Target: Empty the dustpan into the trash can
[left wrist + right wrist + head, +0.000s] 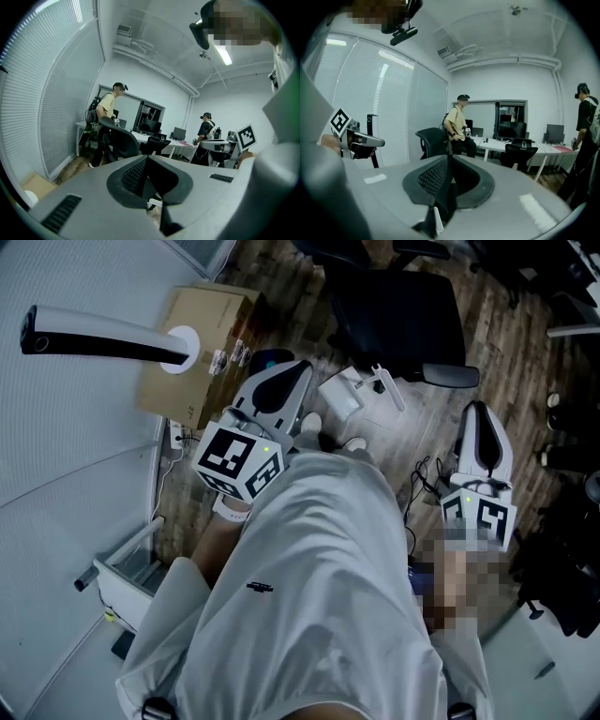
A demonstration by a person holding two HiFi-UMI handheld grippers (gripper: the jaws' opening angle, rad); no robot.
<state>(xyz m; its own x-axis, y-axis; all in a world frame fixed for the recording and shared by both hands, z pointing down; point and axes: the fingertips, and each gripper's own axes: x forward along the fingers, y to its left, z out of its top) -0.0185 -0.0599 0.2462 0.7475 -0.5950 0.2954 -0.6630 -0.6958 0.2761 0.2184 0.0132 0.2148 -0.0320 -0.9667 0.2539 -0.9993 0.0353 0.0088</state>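
a: where's the dustpan right now?

b: can't pin it down. going from the left, a white post with a black tip (pixel 103 341) stands beside a cardboard box (pixel 211 320). lower down, by the person's leg, sits a white open-topped box (pixel 117 582) with a bar across it. that could be the dustpan or the trash can, i can't tell which. either way, nothing is held.

a: and the tongs?

b: the left tongs (pixel 146 159) are closed tight with nothing between them. they point out across the room, not down at the floor (pixel 281 273). an office chair (pixel 398 310) stands ahead, between the two hands. the right tongs (pixel 449 157) are drawn together too, or all but, and they're just as empty, held out at the person's right side.

a: so the pickup hasn't begun?

b: that's how i'd judge it. both hands are up and carrying nothing.

a: how will the pan handle once it's found?

b: my guess is light, stiff plastic, and a bit slick under the pads. i'd take the handle close to where it meets the pan, so it can't swing or twist. the load is the touchy part — loose dirt slides off the lip. i'd keep the lip level on the way, then tip it only once it's over the trash can's mouth.
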